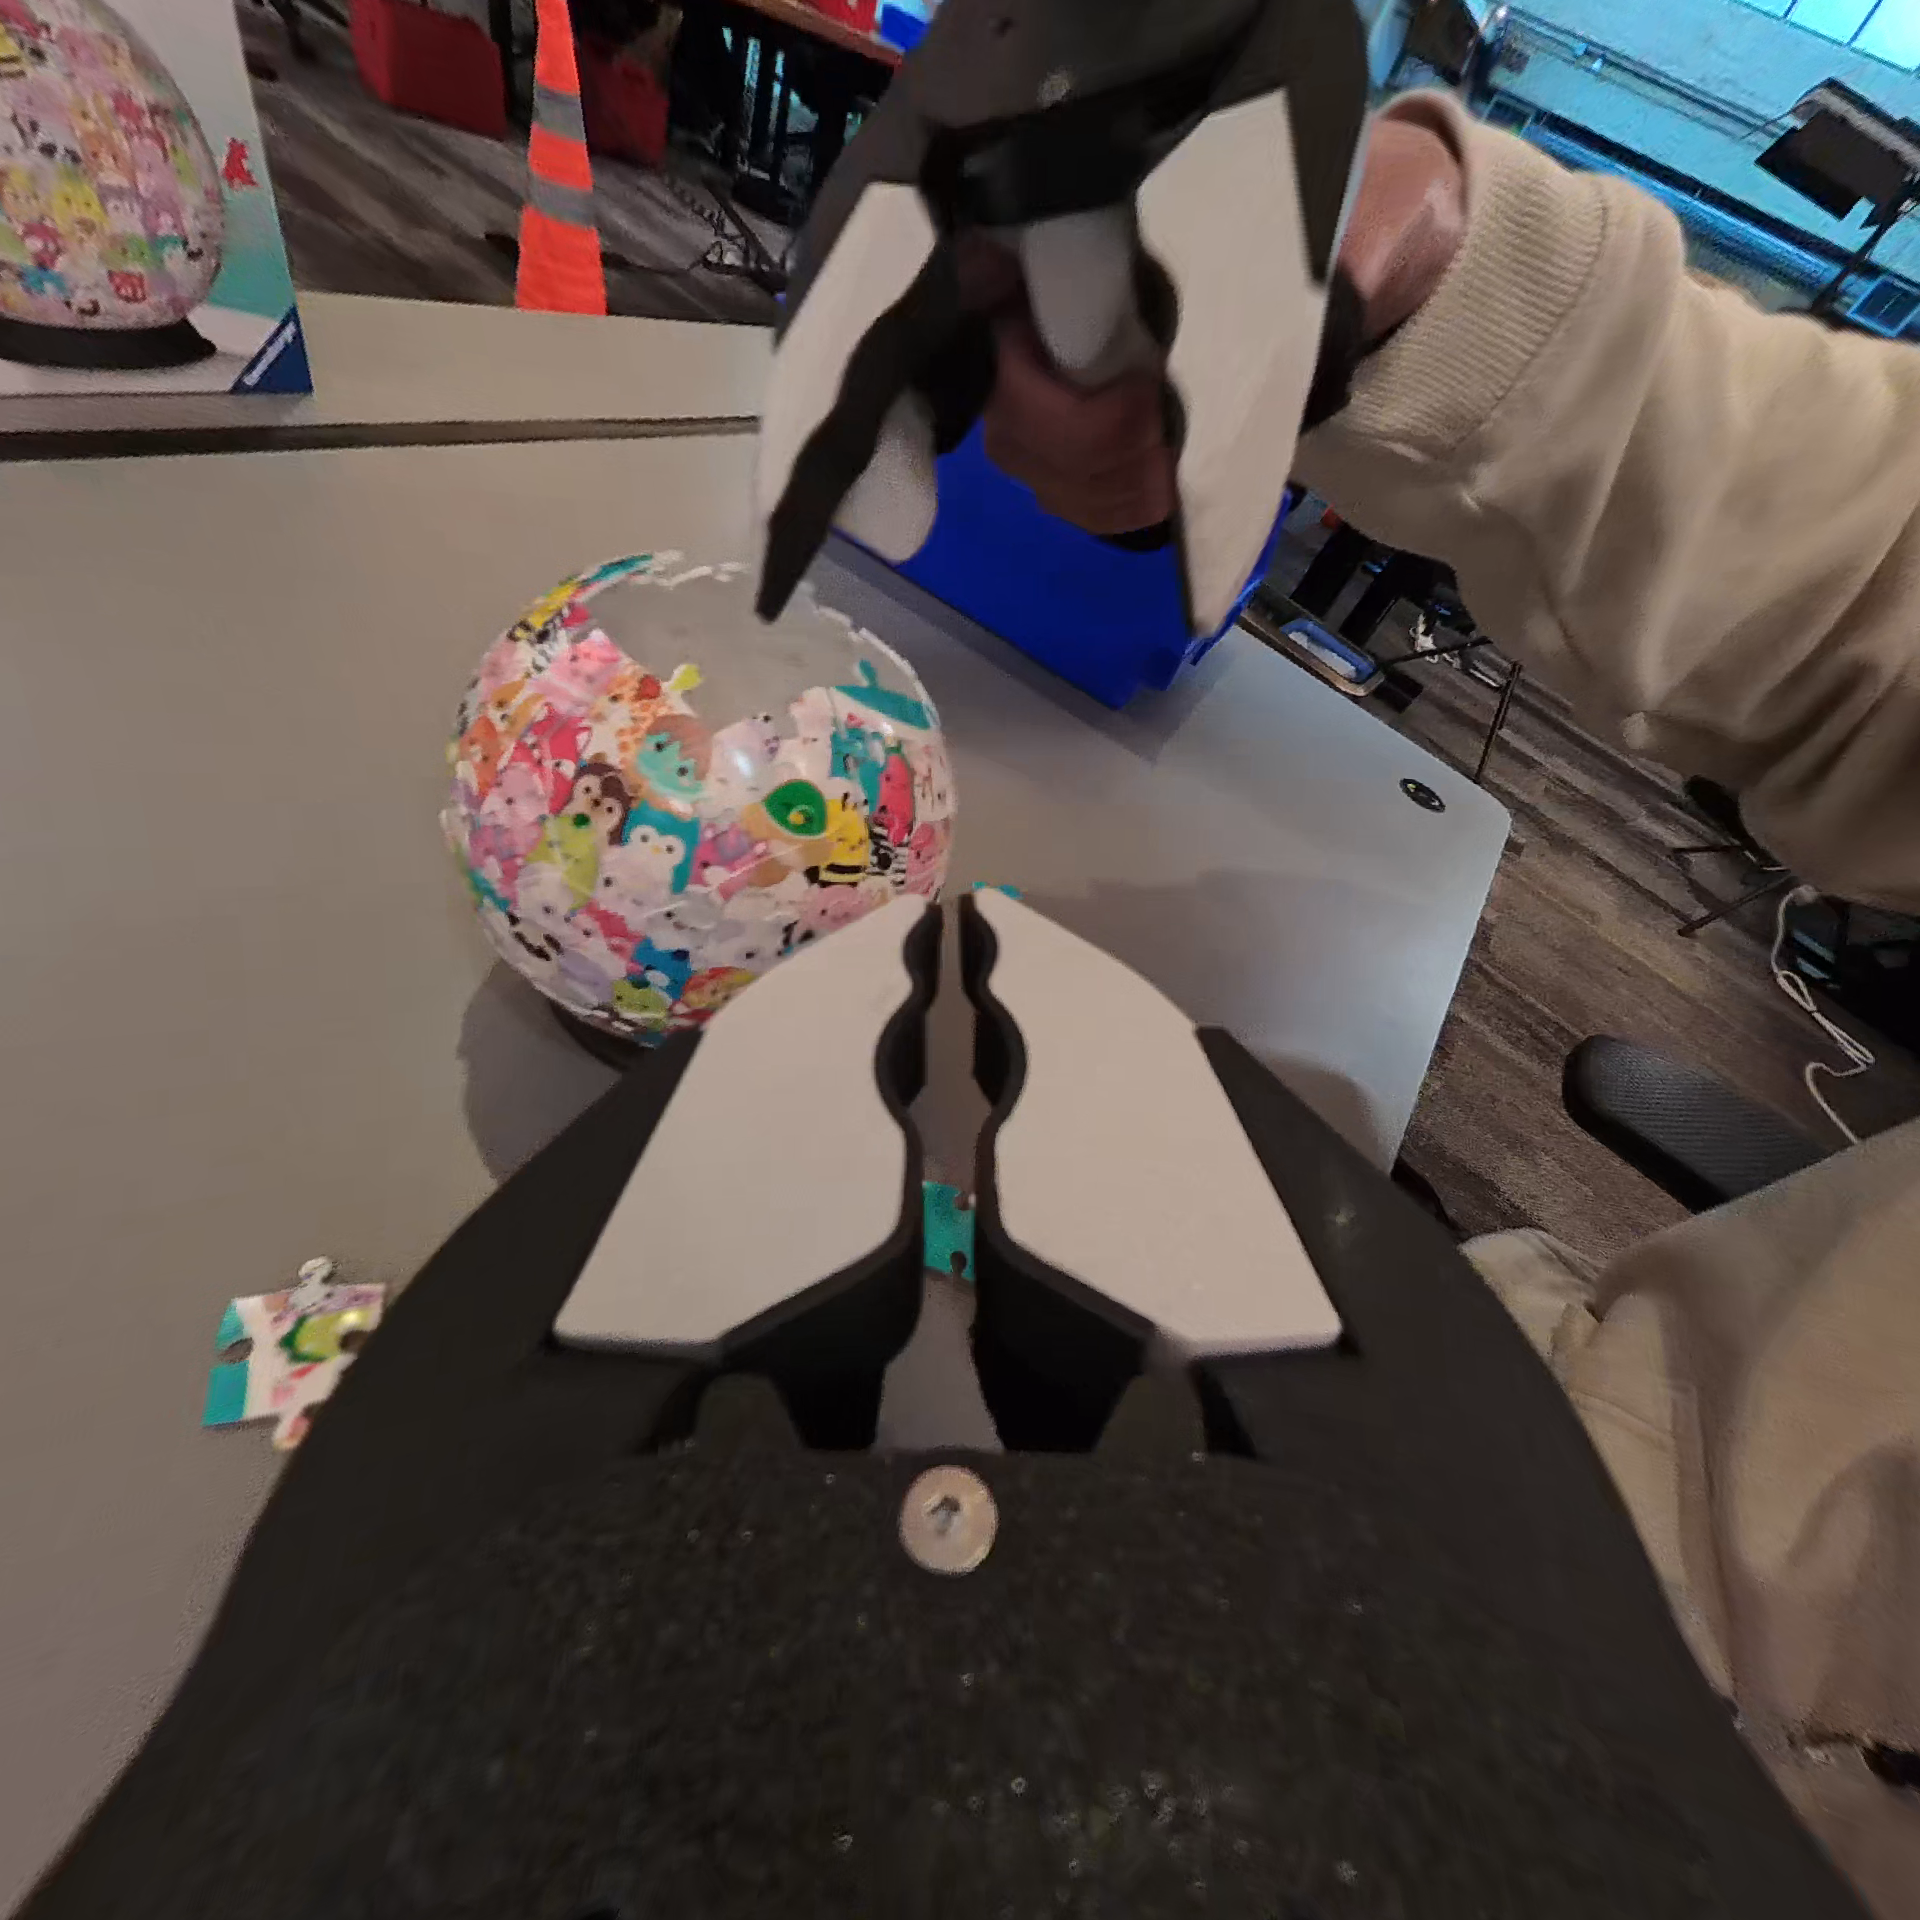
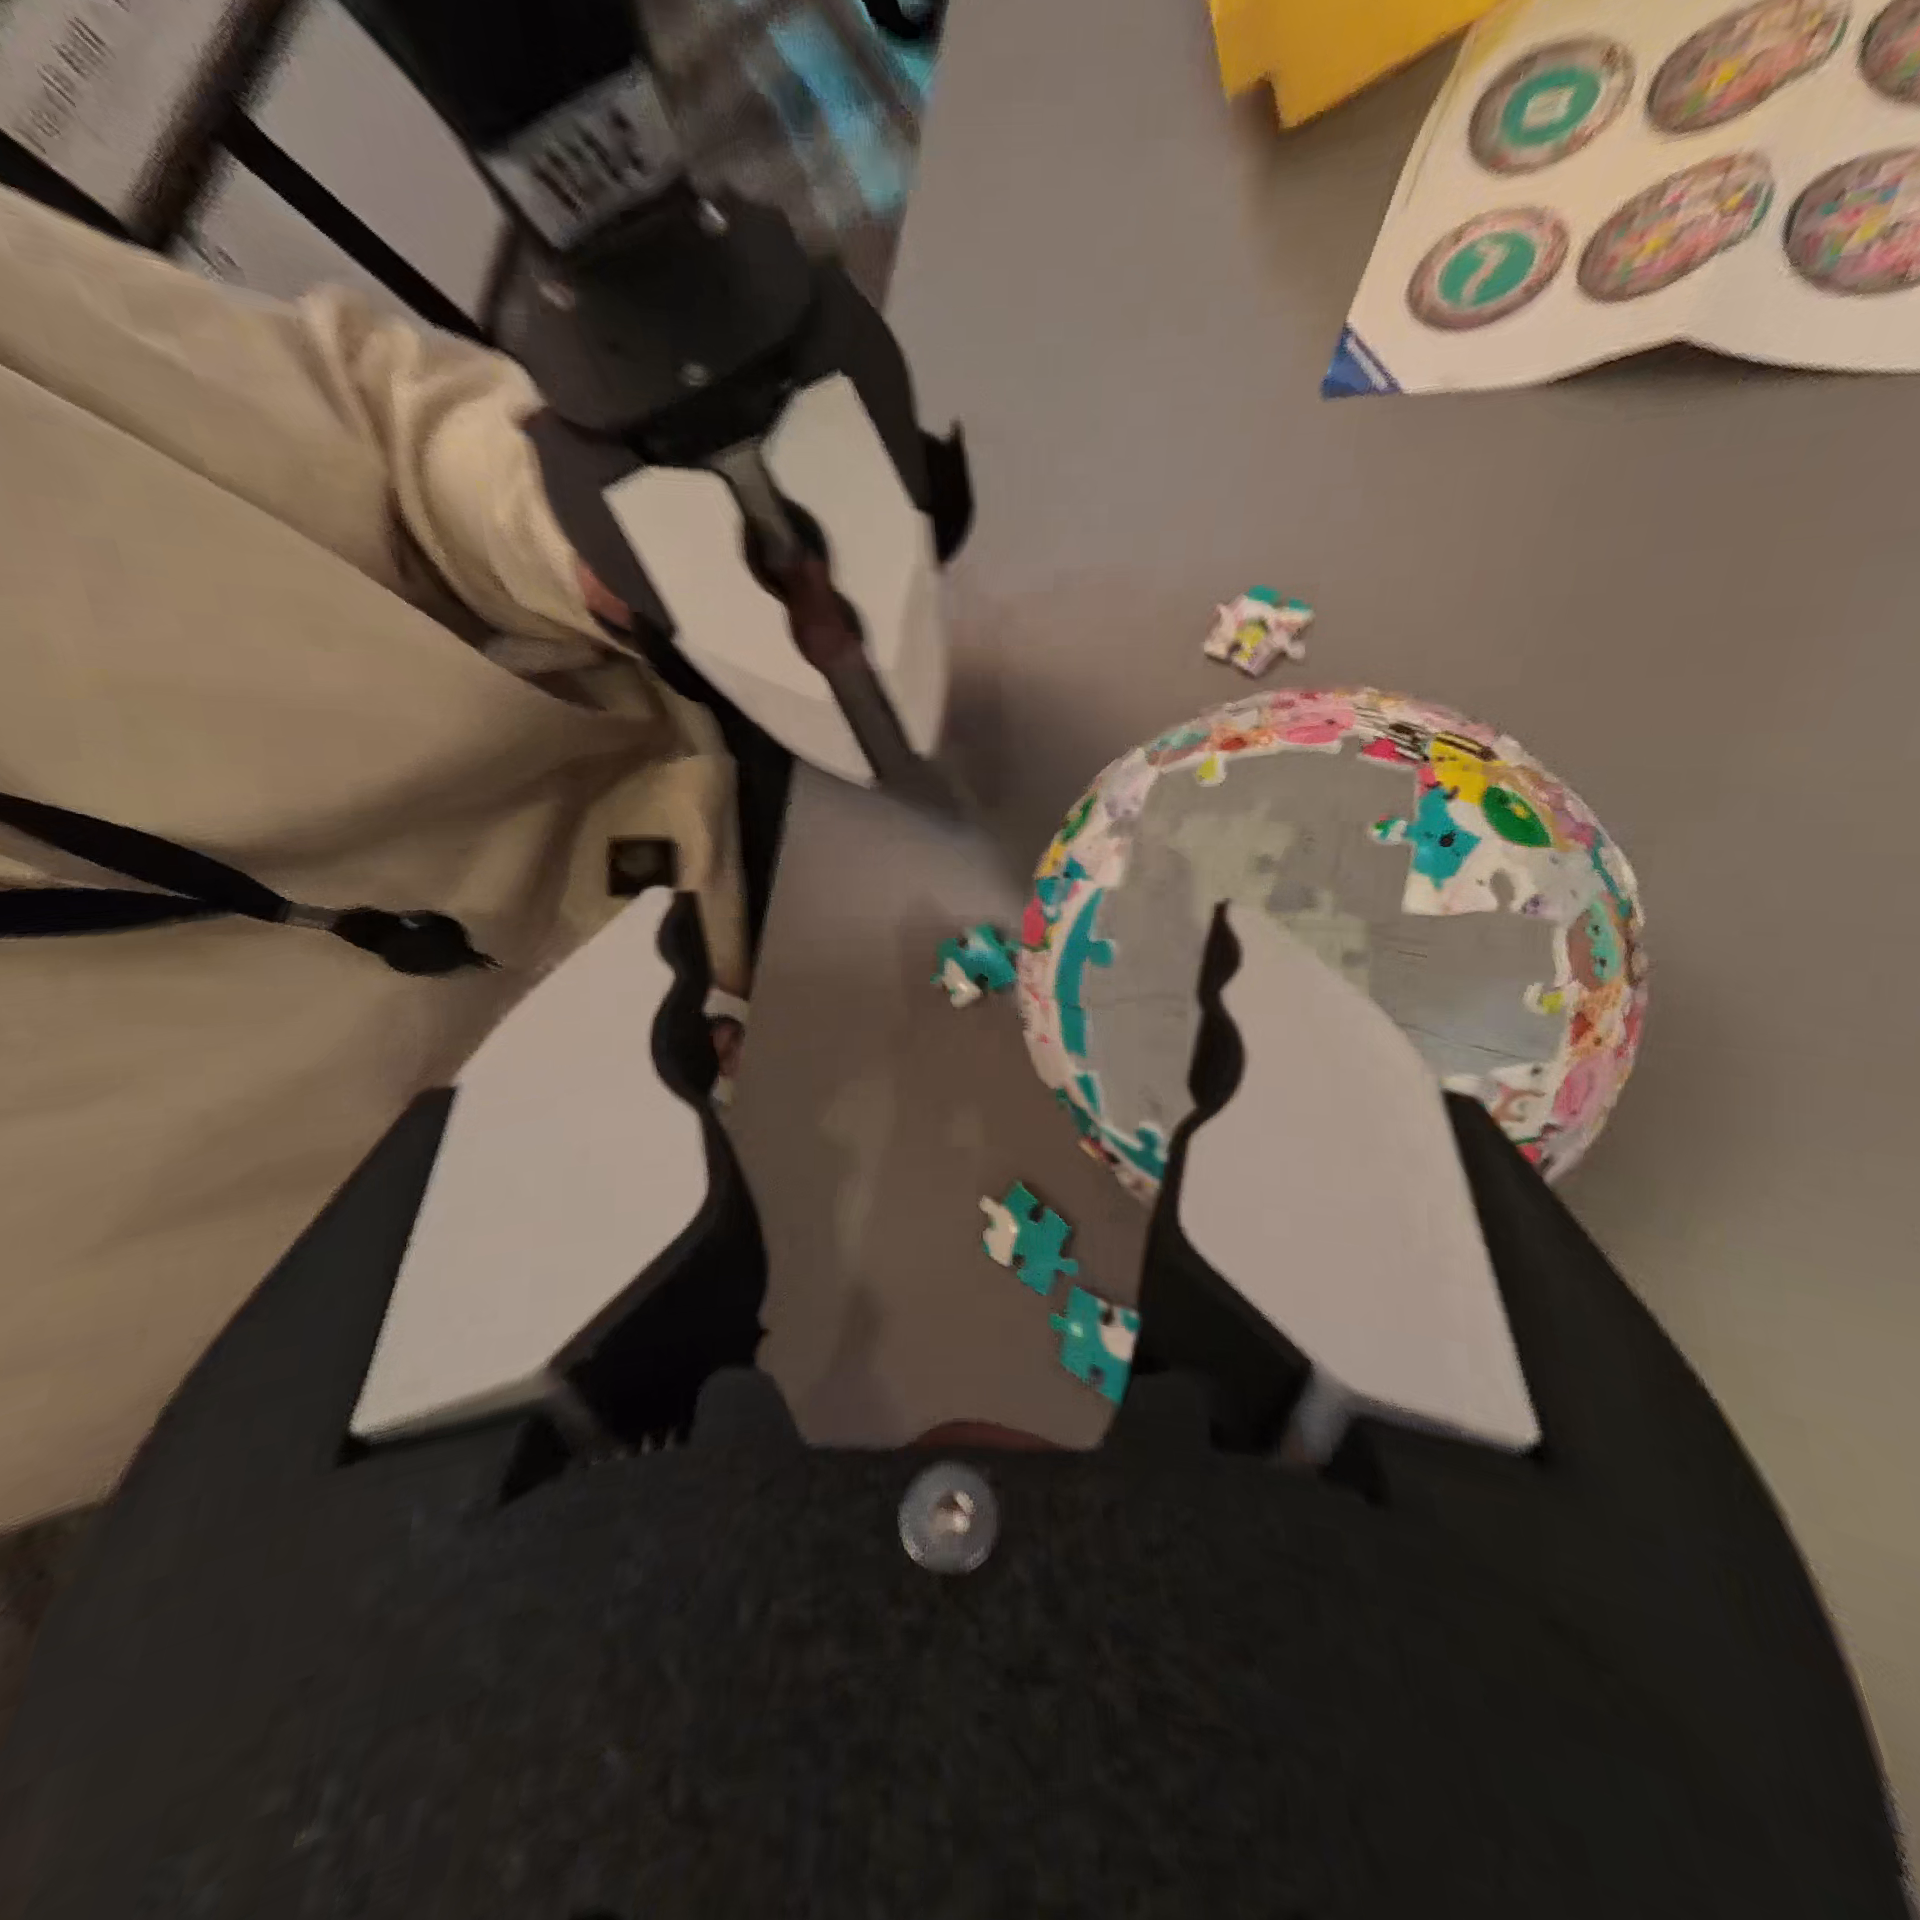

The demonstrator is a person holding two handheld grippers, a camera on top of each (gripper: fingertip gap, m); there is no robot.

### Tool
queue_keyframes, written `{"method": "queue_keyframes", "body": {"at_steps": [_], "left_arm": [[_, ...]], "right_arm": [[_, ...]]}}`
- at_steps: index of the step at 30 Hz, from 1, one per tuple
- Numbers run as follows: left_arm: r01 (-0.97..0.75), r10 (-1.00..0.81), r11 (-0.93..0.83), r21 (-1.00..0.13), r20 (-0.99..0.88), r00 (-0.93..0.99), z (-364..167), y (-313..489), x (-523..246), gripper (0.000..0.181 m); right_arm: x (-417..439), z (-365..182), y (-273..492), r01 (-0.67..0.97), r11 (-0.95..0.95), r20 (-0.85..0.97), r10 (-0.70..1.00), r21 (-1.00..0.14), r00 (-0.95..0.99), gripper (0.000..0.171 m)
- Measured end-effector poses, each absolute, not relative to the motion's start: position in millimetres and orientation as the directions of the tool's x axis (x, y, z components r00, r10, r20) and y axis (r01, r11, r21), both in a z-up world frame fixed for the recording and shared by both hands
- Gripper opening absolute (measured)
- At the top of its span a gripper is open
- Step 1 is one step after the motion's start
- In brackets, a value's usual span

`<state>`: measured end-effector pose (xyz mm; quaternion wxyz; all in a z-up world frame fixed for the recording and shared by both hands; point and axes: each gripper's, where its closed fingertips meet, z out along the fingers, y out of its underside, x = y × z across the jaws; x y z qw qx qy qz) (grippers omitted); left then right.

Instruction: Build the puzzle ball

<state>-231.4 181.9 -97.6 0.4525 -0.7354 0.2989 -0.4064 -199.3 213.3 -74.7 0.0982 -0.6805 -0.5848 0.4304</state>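
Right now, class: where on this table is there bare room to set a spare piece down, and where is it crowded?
Bare grey table lies left of the puzzle ball, up to the puzzle box. Another free patch lies between the ball and the instruction sheet. It is crowded by the ball's base, where loose pieces and both hand-held grippers gather.

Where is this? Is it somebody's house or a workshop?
It looks more like a workshop or lab than a house. Behind the plain grey table with the colourful puzzle ball stand an orange traffic cone with grey stripes, red storage crates and equipment stands with loose cables on the floor.
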Motion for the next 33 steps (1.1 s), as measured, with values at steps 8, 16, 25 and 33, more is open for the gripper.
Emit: {"method": "queue_keyframes", "body": {"at_steps": [8, 16, 25, 33], "left_arm": [[-0.102, -0.805, -0.427, -0.898, 0.326, 0.496, -102, 199, -202, 0.000], [-0.126, -0.811, -0.439, -0.890, 0.332, 0.483, -104, 207, -187, 0.000], [-0.116, -0.801, -0.447, -0.887, 0.339, 0.494, -101, 214, -191, 0.000], [-0.129, -0.812, -0.428, -0.894, 0.317, 0.490, -100, 211, -185, 0.000]], "right_arm": [[-206, -87, 200, 0.776, -0.244, -0.485, 0.870, -0.581, -0.089, 0.094], [-205, -91, 193, 0.778, -0.267, -0.549, 0.828, -0.569, -0.117, 0.089], [-205, -90, 194, 0.763, -0.270, -0.561, 0.815, -0.588, -0.144, 0.087], [-205, -91, 194, 0.759, -0.267, -0.556, 0.818, -0.594, -0.147, 0.085]]}}
